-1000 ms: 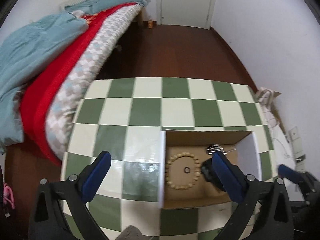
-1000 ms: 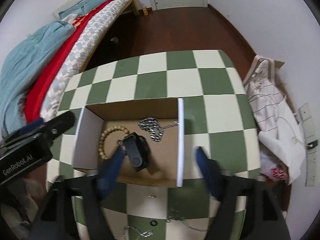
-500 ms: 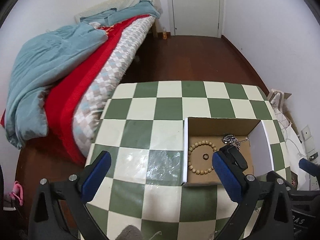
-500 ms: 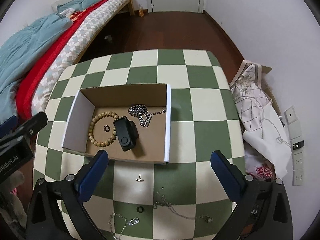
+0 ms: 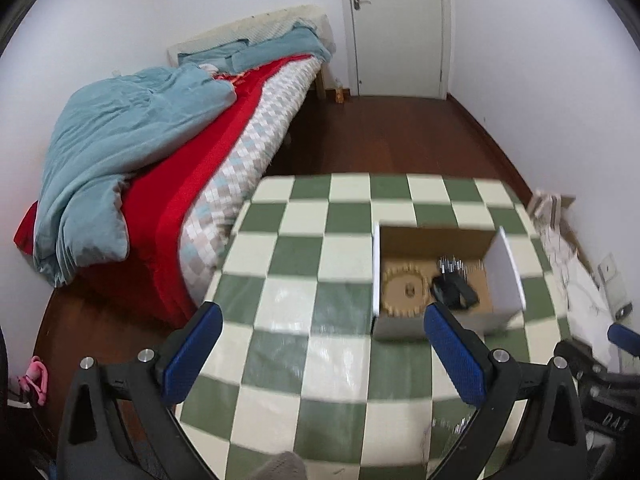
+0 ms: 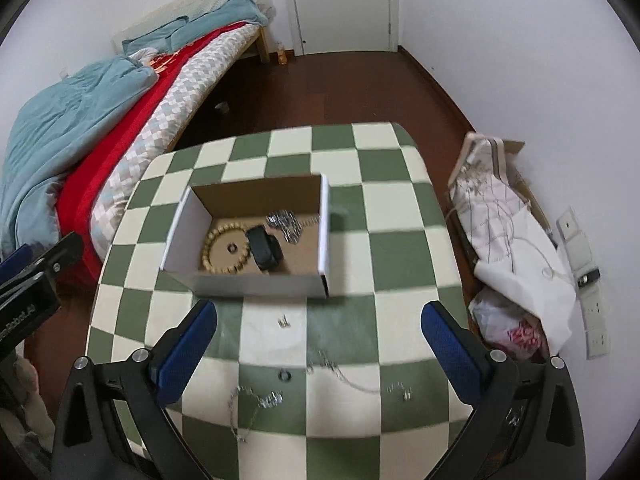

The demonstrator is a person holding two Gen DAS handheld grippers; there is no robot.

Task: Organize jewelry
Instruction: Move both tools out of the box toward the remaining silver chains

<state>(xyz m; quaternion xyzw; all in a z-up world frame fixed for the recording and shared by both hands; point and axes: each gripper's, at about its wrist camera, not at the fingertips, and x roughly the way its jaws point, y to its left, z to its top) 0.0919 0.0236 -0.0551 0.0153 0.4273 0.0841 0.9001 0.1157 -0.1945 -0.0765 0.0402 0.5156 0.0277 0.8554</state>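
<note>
Both hand-held grippers, left (image 5: pixel 322 350) & right (image 6: pixel 318 346), wide open, empty, above table (image 6: pixel 400 208).

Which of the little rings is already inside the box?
The small dark ring lying in the middle of the wooden bead bracelet, inside the cardboard box. The other ring sits on the checkered table.

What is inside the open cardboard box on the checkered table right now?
The open cardboard box holds a tan wooden bead bracelet with a small dark ring inside its loop, a black band-like item and a bunched silver chain. The box floor just behind the near wall is hidden.
</note>
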